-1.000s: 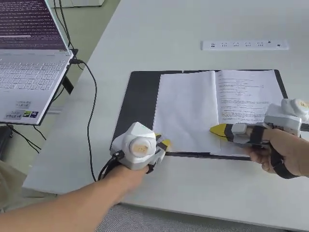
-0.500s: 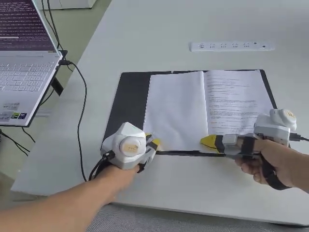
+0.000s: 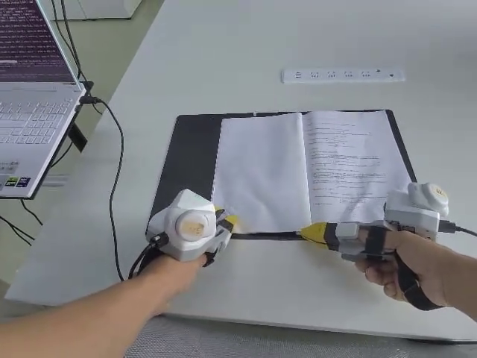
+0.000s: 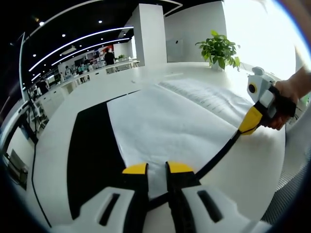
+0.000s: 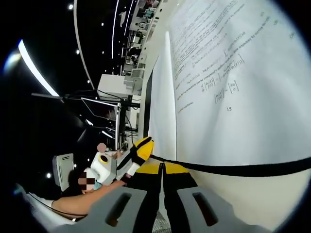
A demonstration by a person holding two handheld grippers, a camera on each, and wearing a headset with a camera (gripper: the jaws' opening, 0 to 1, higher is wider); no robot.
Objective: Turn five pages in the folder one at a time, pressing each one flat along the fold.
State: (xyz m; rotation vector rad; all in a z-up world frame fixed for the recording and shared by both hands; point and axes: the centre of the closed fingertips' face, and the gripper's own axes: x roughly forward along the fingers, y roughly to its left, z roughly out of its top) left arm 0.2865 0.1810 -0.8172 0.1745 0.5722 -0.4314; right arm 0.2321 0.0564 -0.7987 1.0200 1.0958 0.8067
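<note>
The black folder (image 3: 186,160) lies open on the white table, with a blank page (image 3: 257,175) left of the fold and a printed page (image 3: 350,160) right of it. Both pages lie flat. My left gripper (image 3: 227,222) sits at the blank page's near left corner. In the left gripper view its yellow tips (image 4: 157,168) are open by a narrow gap, with nothing pinched. My right gripper (image 3: 309,232) is shut, its tip at the folder's near edge just below the fold. The right gripper view shows the shut tips (image 5: 162,167) against the folder's black edge (image 5: 252,170).
An open laptop (image 3: 30,89) stands at the far left, with a black cable (image 3: 119,186) running down the table beside the folder. A white power strip (image 3: 343,74) lies beyond the folder. The table's front edge runs close behind both hands.
My right gripper has slid from the page beside the fold down to the folder's near edge. The left gripper has stayed at the page corner. The head camera has shifted.
</note>
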